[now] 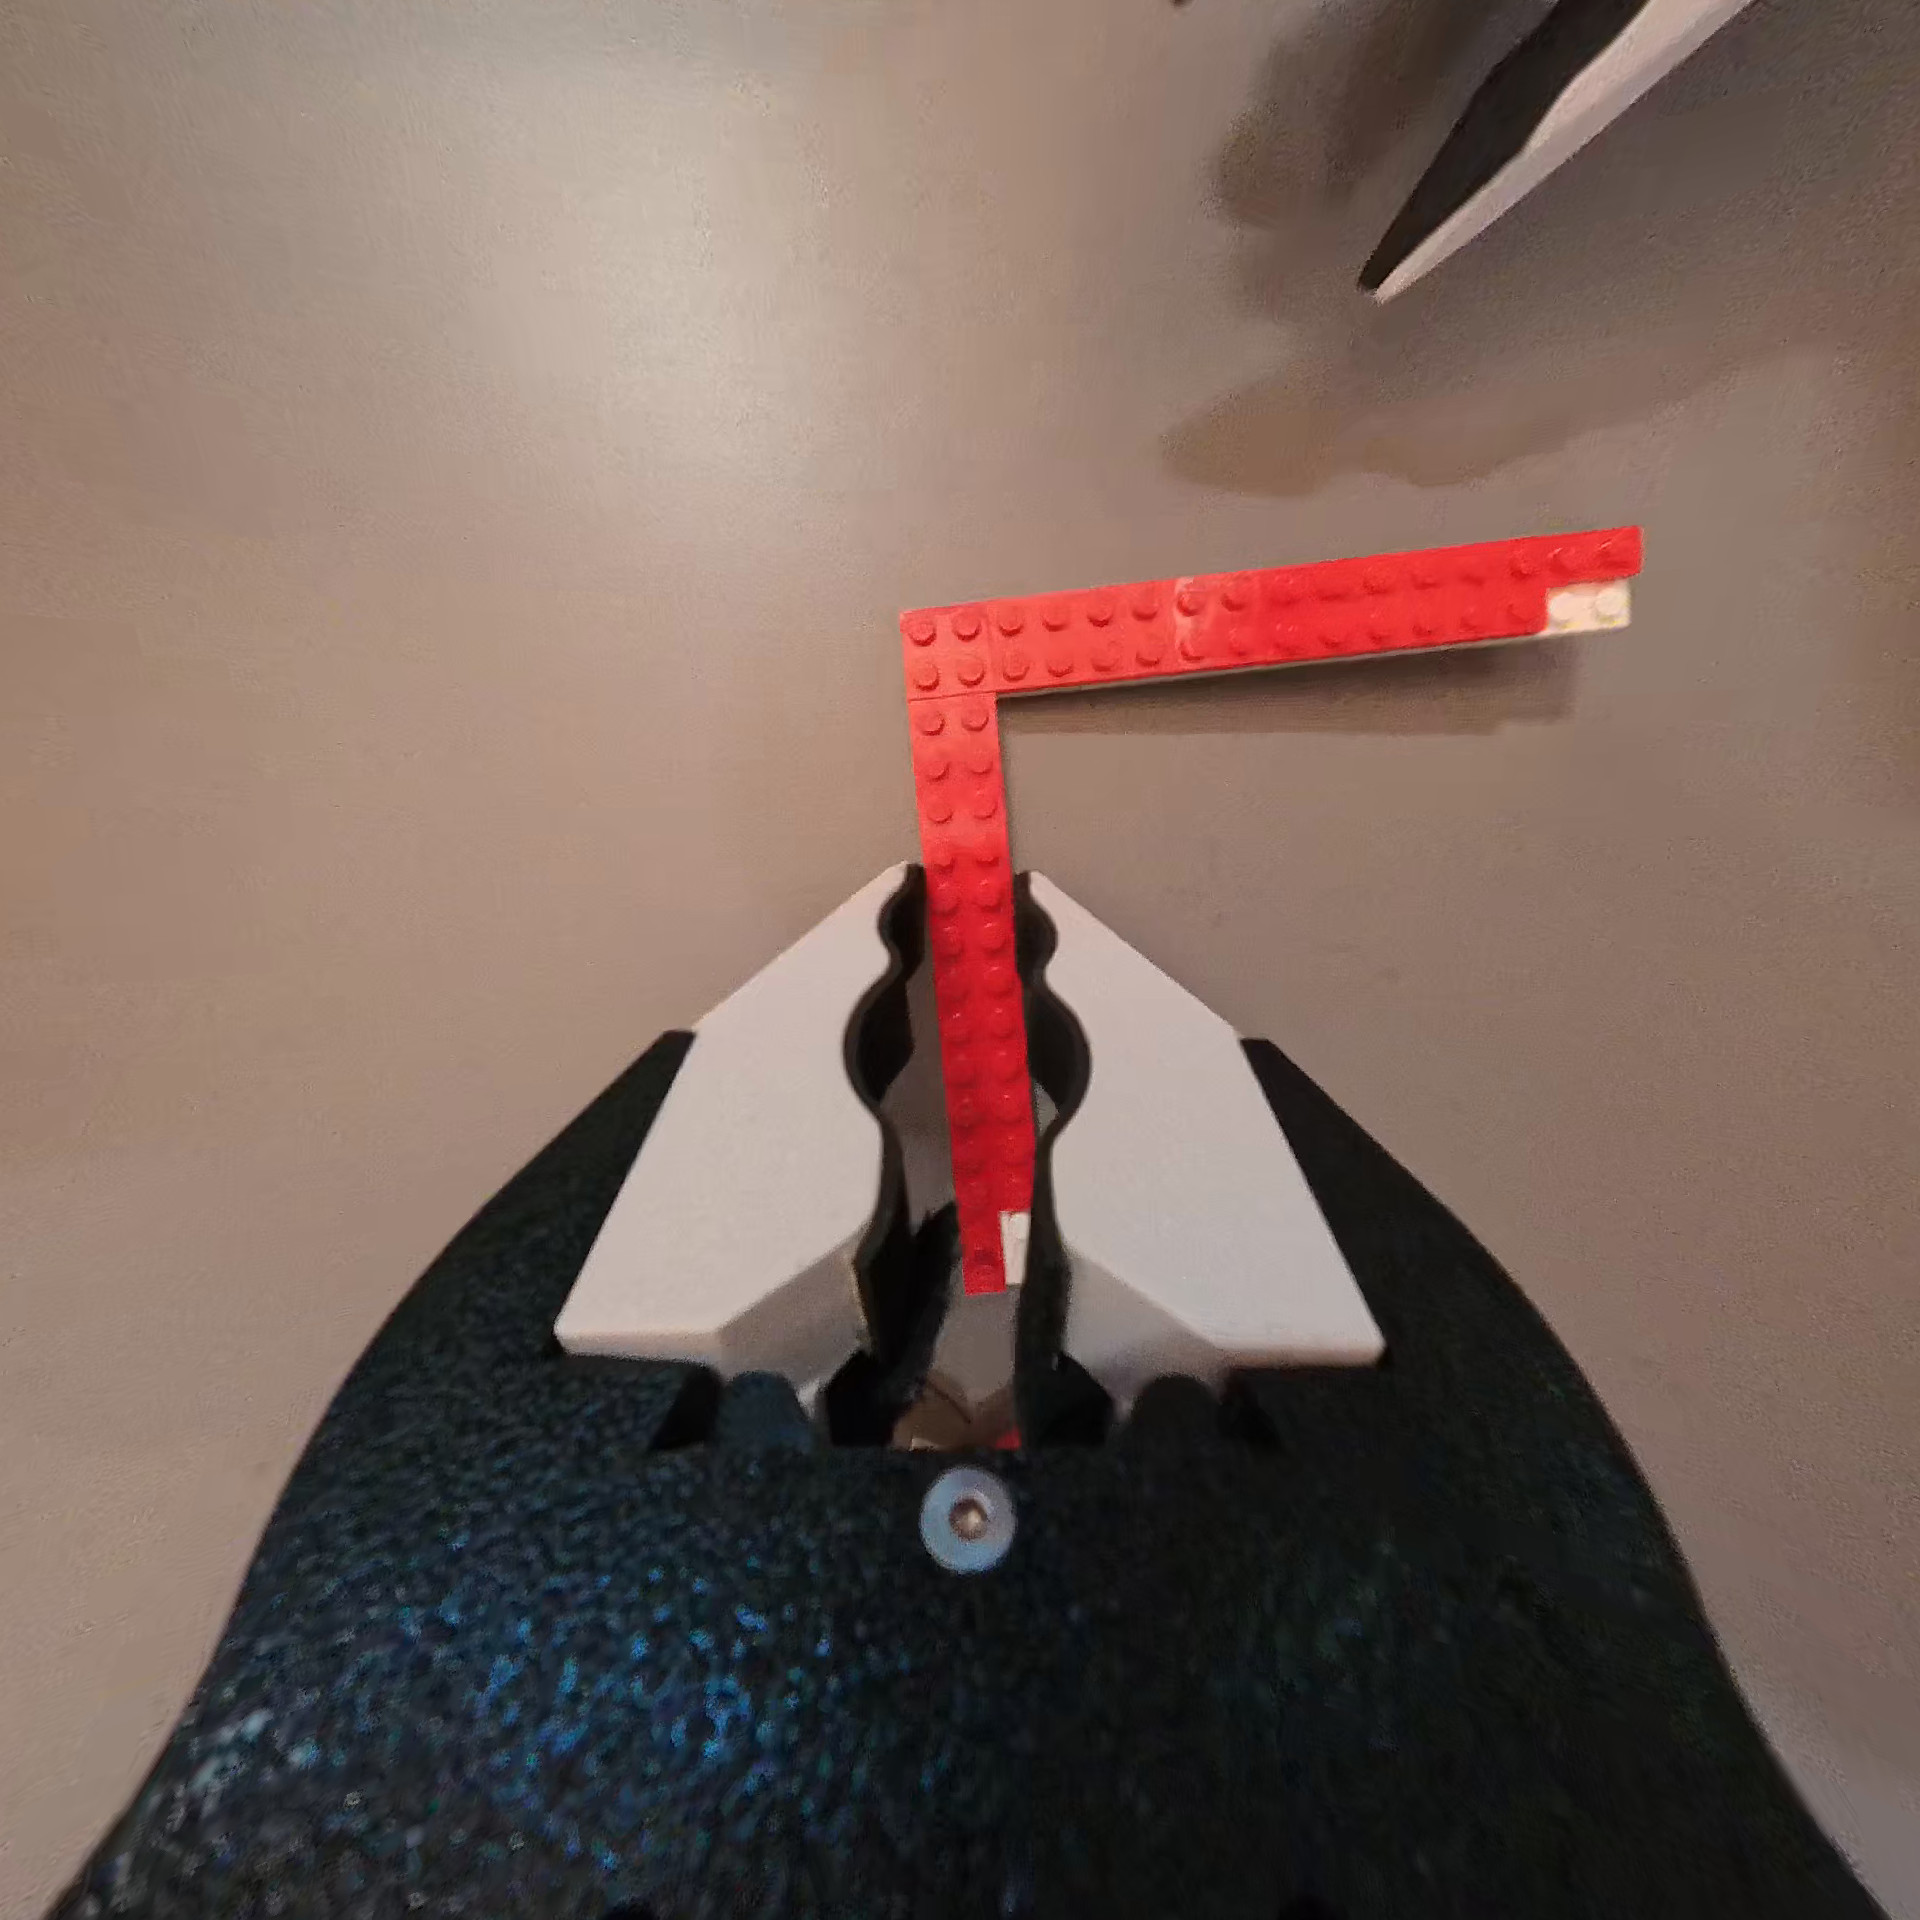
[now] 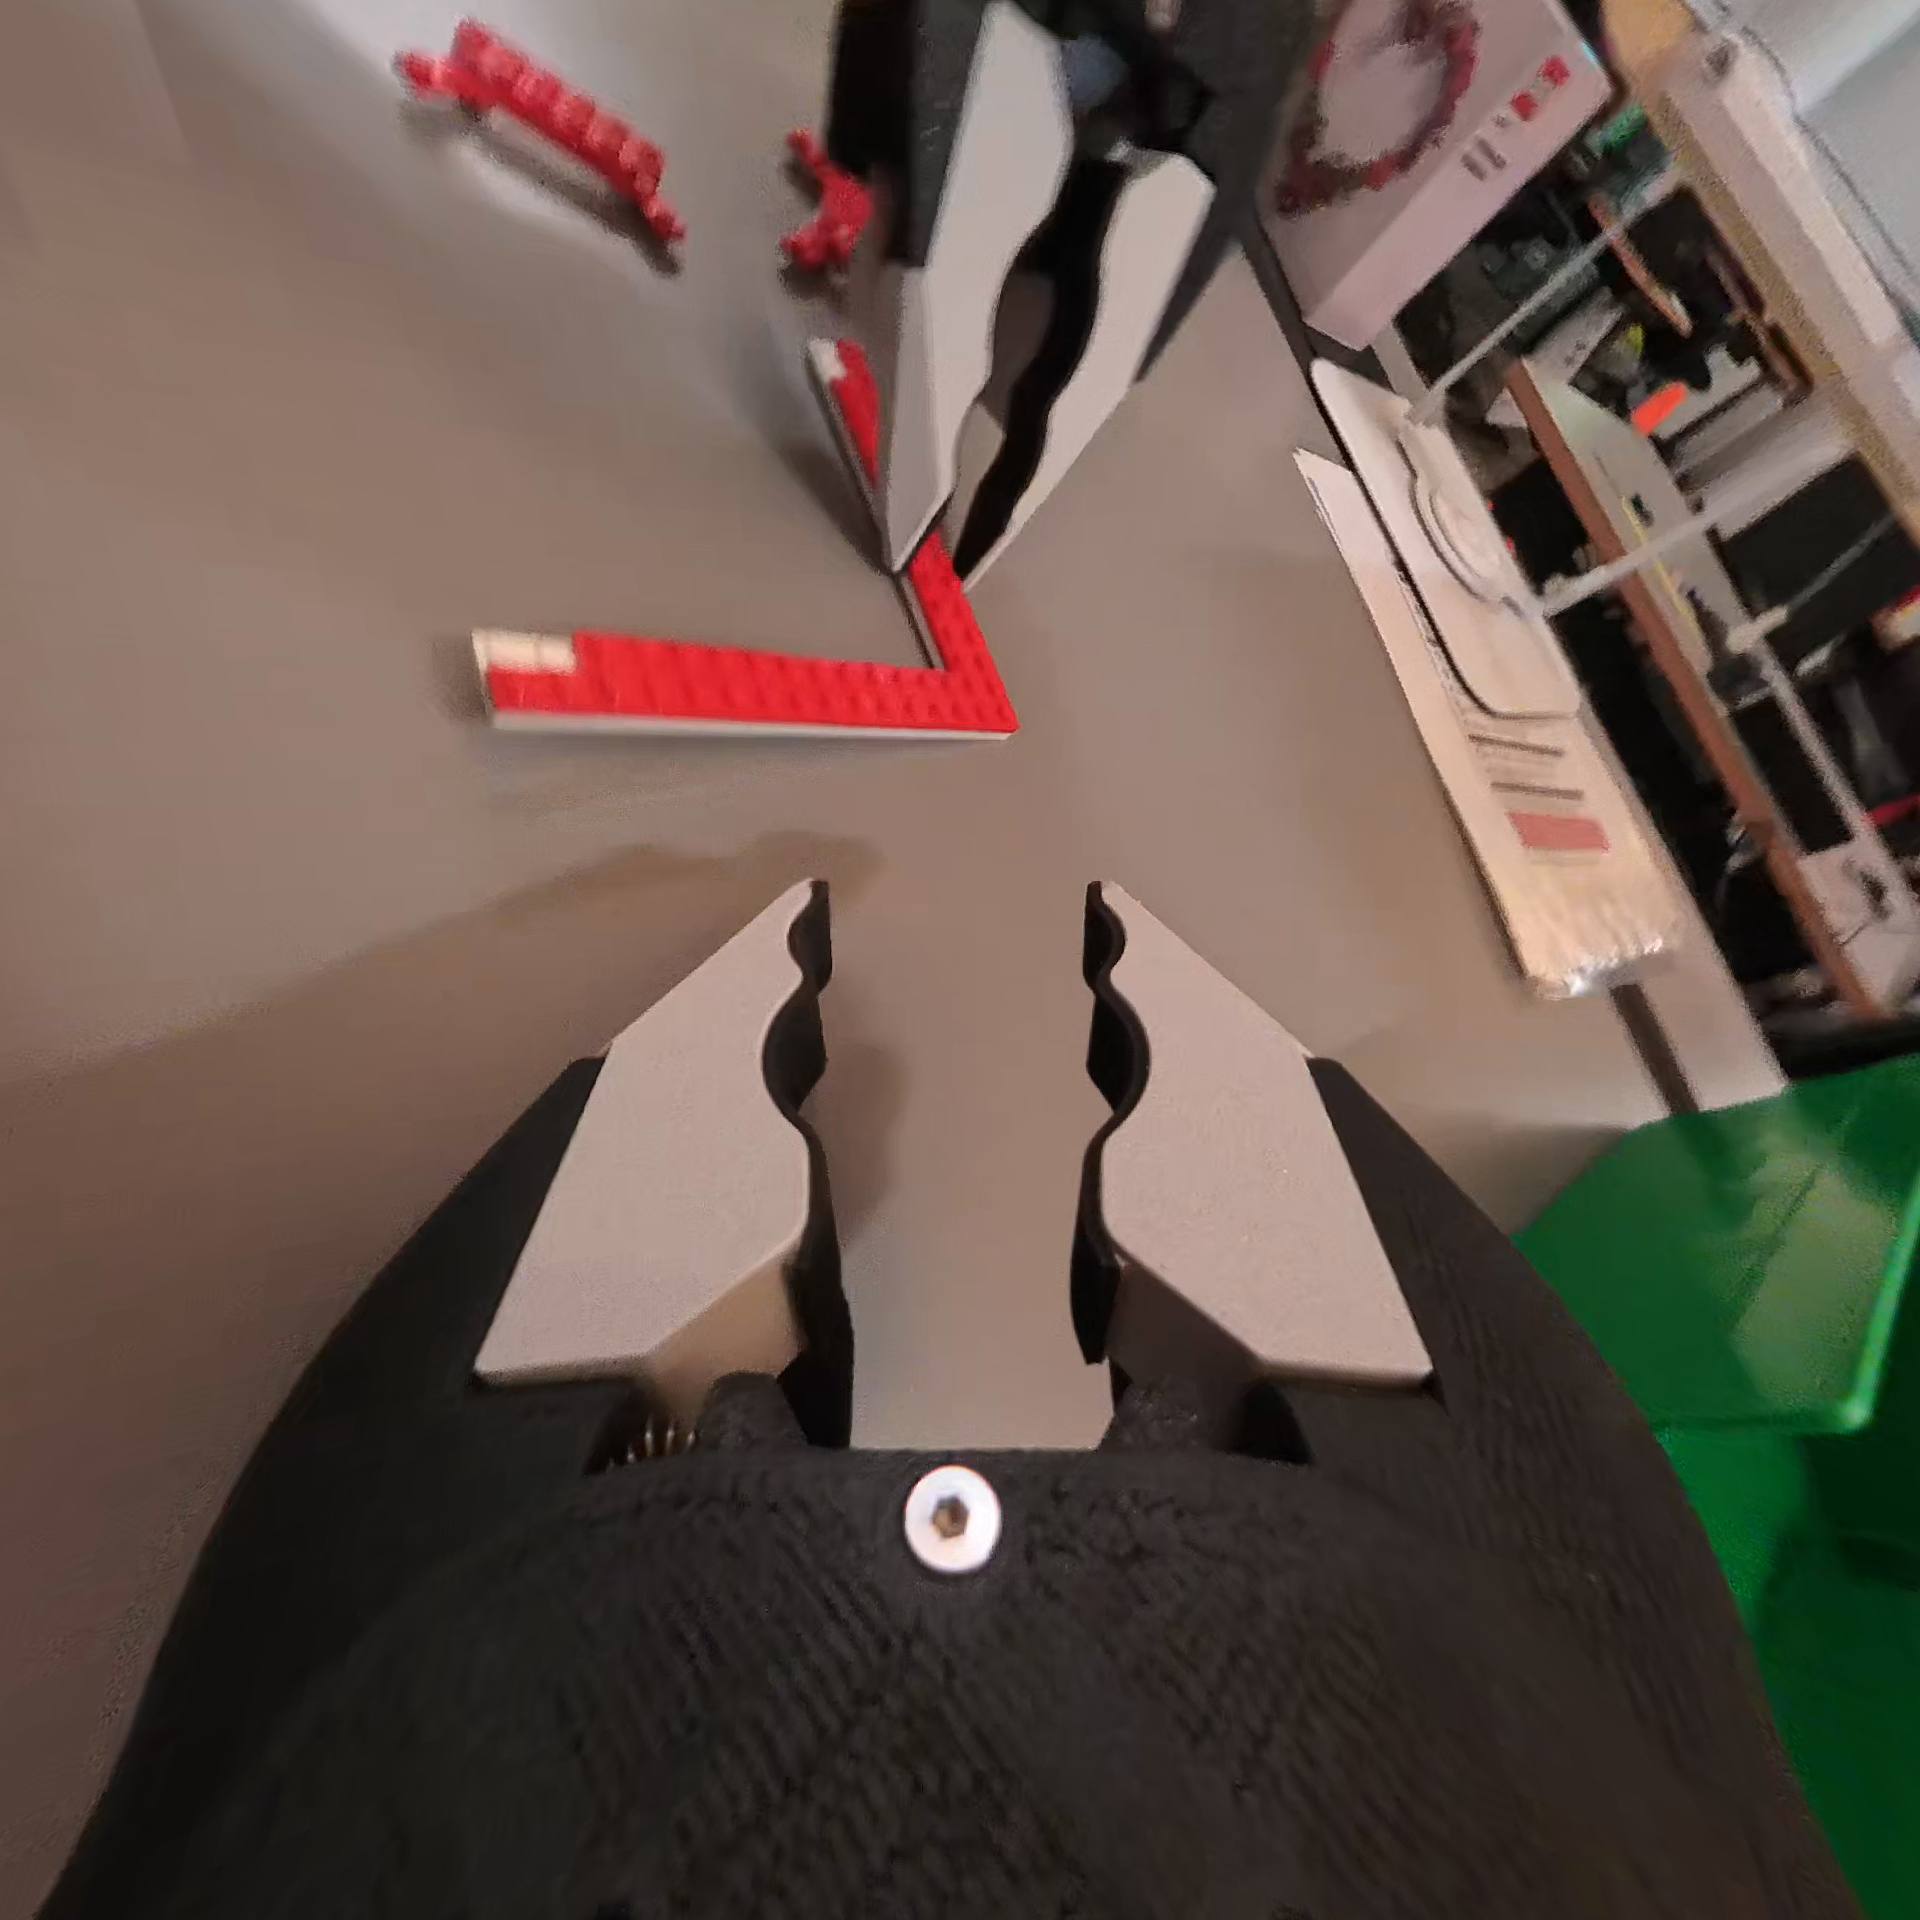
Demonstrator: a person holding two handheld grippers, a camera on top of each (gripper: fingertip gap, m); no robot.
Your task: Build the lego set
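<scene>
A red L-shaped lego frame (image 1: 1247, 623) with a white under-layer lies on the grey table. My left gripper (image 1: 971, 883) is shut on one arm of it, which runs between the fingers toward the camera. The other arm reaches right and ends in a white stud piece (image 1: 1590, 608). In the right wrist view the frame (image 2: 748, 691) lies ahead, with the left gripper (image 2: 925, 566) clamped on its far arm. My right gripper (image 2: 956, 894) is open and empty, hovering short of the frame. Its fingertip (image 1: 1382, 281) shows at the top right of the left wrist view.
Two red lego assemblies lie farther back on the table, one long (image 2: 561, 135) and one small (image 2: 826, 208). A white box (image 2: 1434, 145) and instruction sheets (image 2: 1496, 727) sit at the table's right edge. A green object (image 2: 1745, 1247) is at the lower right.
</scene>
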